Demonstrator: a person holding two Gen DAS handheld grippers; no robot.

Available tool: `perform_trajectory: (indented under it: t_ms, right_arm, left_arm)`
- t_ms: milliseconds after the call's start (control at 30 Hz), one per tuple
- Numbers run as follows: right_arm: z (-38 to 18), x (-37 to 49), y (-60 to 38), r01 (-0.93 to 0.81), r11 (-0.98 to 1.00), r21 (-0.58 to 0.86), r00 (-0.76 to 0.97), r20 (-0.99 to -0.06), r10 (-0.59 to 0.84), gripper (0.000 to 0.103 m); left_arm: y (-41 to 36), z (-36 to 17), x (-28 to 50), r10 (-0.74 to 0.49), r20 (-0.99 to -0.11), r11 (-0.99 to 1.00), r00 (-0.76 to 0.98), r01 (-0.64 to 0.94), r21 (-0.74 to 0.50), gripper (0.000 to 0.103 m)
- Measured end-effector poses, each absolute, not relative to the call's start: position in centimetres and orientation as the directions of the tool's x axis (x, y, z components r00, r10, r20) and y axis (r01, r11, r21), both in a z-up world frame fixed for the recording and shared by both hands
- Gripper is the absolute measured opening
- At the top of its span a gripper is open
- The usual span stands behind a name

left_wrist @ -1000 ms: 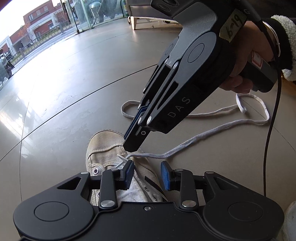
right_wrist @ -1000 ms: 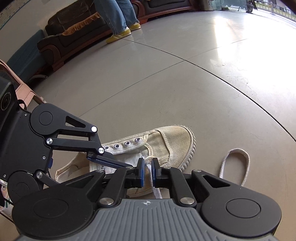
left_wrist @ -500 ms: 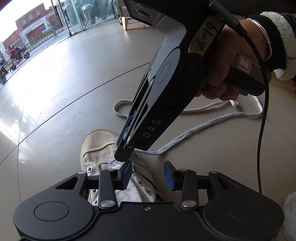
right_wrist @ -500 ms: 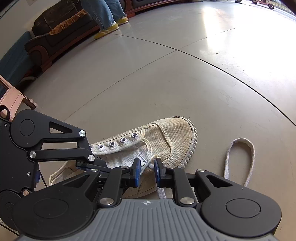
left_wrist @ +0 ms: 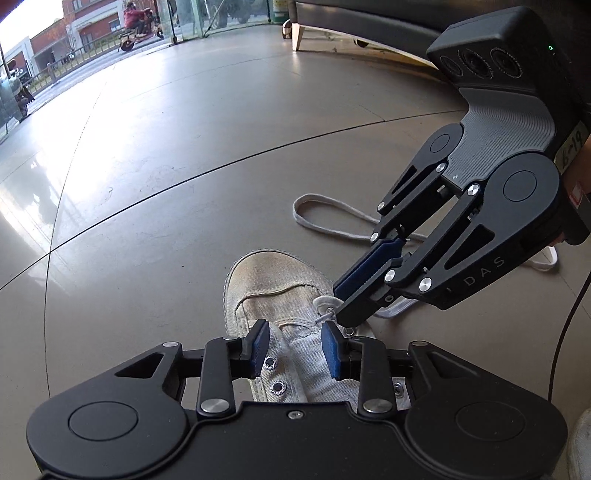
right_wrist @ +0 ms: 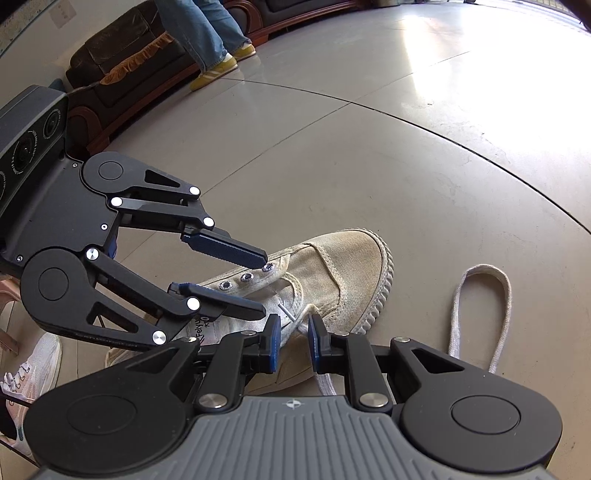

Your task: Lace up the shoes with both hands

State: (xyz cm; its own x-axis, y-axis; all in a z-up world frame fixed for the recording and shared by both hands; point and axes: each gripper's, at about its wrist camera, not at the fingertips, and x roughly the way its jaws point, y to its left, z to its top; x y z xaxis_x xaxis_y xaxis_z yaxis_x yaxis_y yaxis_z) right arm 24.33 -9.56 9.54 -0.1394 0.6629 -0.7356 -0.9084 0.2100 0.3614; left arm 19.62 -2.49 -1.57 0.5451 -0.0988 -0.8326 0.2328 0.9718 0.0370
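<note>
A beige canvas shoe lies on the floor with its toe pointing away. Its white lace trails in loops on the floor to the right. My left gripper hovers over the tongue and eyelets. Its jaws are closing, with nothing pinched between them. My right gripper comes in from the right at the front eyelets. Its pads stand slightly apart. The lace end and its aglet run loosely through the gap.
A dark sofa and a person's legs in yellow shoes are at the back. A white sneaker lies at the left edge. A black cable hangs at the right. Glass doors face a street.
My left gripper has slid sideways, so the shoe is now centred under it and the right gripper sits further right. The right pads have parted slightly around the lace.
</note>
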Motion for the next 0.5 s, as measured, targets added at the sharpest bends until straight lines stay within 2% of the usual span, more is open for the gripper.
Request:
perform_trajectory:
  t_ms: [267,500]
  right_arm:
    - [9.0,24.0,-10.2,-0.900,0.206,0.384,-0.152,-0.720,0.677,0.019]
    - [8.1,23.1,-10.0,-0.895,0.209,0.394,-0.156,-0.716,0.681,0.019]
  left_arm:
    - [-1.4,-2.5,21.2,-0.198,-0.826,0.967,0.528,0.244,-0.076,0.017]
    - [-1.2,-3.1,21.6,-0.240,-0.826,0.958,0.510,0.263,-0.116,0.011]
